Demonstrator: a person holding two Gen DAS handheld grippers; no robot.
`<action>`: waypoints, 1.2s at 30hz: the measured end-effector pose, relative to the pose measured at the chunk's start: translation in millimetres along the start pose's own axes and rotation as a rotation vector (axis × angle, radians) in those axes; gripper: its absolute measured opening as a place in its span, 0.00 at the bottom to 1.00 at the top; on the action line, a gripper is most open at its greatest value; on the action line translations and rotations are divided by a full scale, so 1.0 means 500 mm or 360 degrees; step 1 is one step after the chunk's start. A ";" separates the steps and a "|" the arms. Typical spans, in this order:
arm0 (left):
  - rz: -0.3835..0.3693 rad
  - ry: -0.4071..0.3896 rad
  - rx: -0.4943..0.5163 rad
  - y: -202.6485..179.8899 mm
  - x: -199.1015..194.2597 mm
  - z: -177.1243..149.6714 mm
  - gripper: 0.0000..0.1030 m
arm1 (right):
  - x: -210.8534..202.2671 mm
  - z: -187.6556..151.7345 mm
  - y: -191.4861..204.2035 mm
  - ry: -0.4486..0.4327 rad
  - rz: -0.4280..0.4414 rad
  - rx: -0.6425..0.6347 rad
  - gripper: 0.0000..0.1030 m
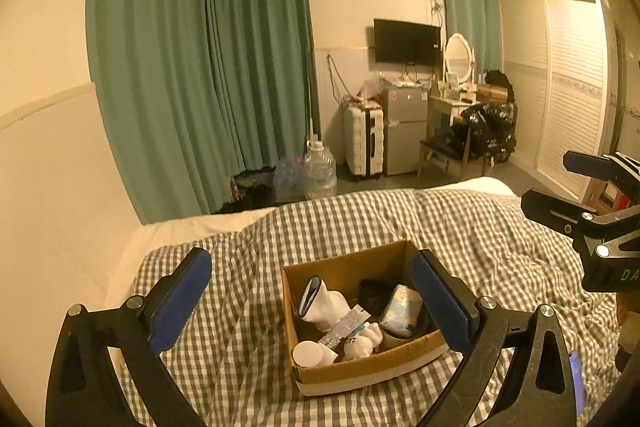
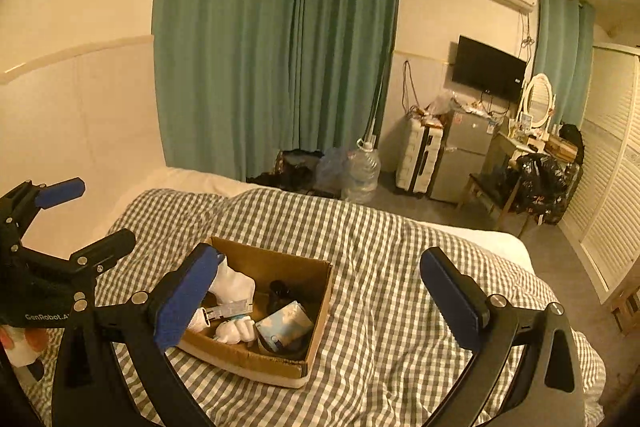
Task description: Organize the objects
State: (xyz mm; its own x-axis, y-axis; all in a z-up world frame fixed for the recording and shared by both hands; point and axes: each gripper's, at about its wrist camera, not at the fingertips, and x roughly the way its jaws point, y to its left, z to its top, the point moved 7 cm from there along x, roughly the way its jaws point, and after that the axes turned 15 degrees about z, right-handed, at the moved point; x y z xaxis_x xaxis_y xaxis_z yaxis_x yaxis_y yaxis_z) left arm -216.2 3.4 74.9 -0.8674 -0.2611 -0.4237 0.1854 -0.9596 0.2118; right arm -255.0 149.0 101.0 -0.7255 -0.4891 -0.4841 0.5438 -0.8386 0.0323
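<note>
Both hand-held grippers [image 1: 312, 299] [image 2: 320, 299] gape empty over a cardboard box [image 1: 362, 367] holding socks [image 1: 324, 303].

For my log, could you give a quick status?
Left gripper and right gripper open, empty. Cardboard box on checkered quilt, already filled. Nothing in the way.

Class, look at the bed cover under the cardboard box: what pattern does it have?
The bed cover has a grey and white check pattern, clearest in the right wrist view.
</note>
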 end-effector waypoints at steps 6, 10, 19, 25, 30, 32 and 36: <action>0.0003 -0.0057 -0.0018 0.009 -0.061 0.008 1.00 | -0.071 0.004 0.013 -0.0064 -0.0022 -0.0008 0.99; 0.0009 -0.0087 -0.0030 0.019 -0.095 0.002 1.00 | -0.111 -0.002 0.021 -0.0096 -0.0031 0.0000 0.99; -0.0005 -0.0101 -0.0082 0.026 -0.146 -0.039 1.00 | -0.163 -0.041 0.042 -0.0137 -0.0031 0.0024 0.99; 0.0019 -0.0126 -0.0137 0.017 -0.153 -0.084 1.00 | -0.166 -0.091 0.059 -0.0160 -0.0030 0.0040 0.99; 0.0103 -0.0159 -0.0163 0.016 -0.146 -0.121 1.00 | -0.161 -0.136 0.071 -0.0242 -0.0035 0.0022 0.99; 0.0119 -0.0166 -0.0162 0.014 -0.145 -0.140 1.00 | -0.154 -0.153 0.075 -0.0262 -0.0049 -0.0005 0.99; 0.0117 -0.0148 -0.0187 0.017 -0.133 -0.172 1.00 | -0.129 -0.187 0.076 -0.0244 -0.0049 -0.0003 0.99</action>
State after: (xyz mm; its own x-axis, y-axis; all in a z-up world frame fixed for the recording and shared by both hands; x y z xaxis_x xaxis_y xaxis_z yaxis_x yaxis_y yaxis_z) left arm -117.0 3.8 29.0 -0.8875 -0.3254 -0.3263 0.2980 -0.9453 0.1325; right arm -148.2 171.2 51.9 -0.7976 -0.4941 -0.3459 0.5210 -0.8534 0.0175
